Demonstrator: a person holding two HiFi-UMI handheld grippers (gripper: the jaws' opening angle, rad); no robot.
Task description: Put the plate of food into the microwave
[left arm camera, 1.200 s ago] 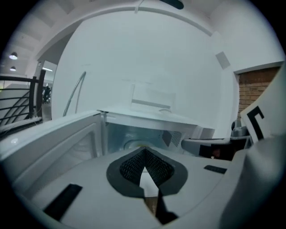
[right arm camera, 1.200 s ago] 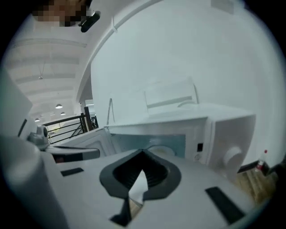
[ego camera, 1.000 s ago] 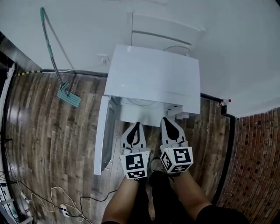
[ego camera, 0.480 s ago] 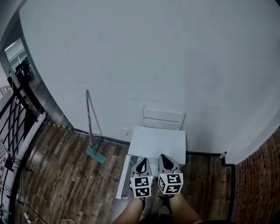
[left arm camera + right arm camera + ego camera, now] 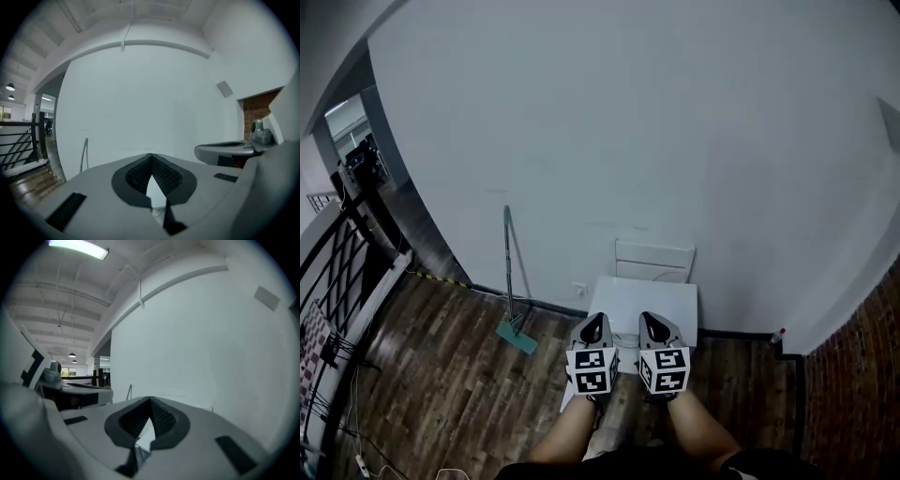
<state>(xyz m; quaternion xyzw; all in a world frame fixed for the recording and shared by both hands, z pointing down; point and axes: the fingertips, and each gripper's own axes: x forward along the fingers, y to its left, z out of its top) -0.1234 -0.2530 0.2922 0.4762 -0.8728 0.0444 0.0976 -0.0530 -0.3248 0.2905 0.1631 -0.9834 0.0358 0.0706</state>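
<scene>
**A:** What's different from a second ago?

**B:** The head view has pulled right back. A second ago the microwave (image 5: 647,298) filled the middle of the frame, with its door swung out on the left. Now it's a small white box far below, at the foot of the wall (image 5: 628,141), with the mop (image 5: 512,281) leaning nearby.

**A:** And the grippers?

**B:** The left gripper (image 5: 593,326) and the right gripper (image 5: 654,326) sit side by side over the microwave's near edge. Each has its jaws closed tip to tip with nothing between them (each gripper's own view shows only bare wall past the tips).

**A:** So where's the plate of food?

**B:** No view shows it now. Neither gripper has it, so my guess is that it sits inside the microwave, hidden under the top. A pale sliver left of the left gripper may be the door still hanging open, but it's too small to say.

**A:** What does that mean for the task?

**B:** I'd judge the placing is done and the person has straightened up and backed off. If anything remains, it's shutting that door.
</scene>
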